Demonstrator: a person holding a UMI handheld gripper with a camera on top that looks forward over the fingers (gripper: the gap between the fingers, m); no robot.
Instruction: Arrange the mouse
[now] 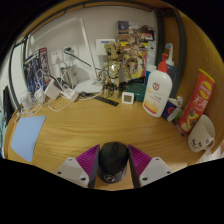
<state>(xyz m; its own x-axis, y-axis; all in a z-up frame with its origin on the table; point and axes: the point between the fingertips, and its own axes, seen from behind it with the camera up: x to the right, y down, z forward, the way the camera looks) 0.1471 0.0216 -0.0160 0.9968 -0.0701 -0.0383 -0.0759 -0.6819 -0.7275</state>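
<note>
A black computer mouse [112, 158] sits between my gripper's [112, 166] two fingers, low over the wooden desk [90, 125]. The magenta pads [88, 158] press against its left and right sides with no gap showing. The mouse's rear end points toward me and its front toward the desk's middle. I cannot tell whether it is resting on the desk or lifted off it.
A blue notebook [26, 135] lies on the desk at the left. A white pump bottle [157, 90], a tall snack can [197, 100] and a white object [203, 132] stand at the right. A small white clock [128, 97], a trophy [113, 68] and cables [60, 92] line the back.
</note>
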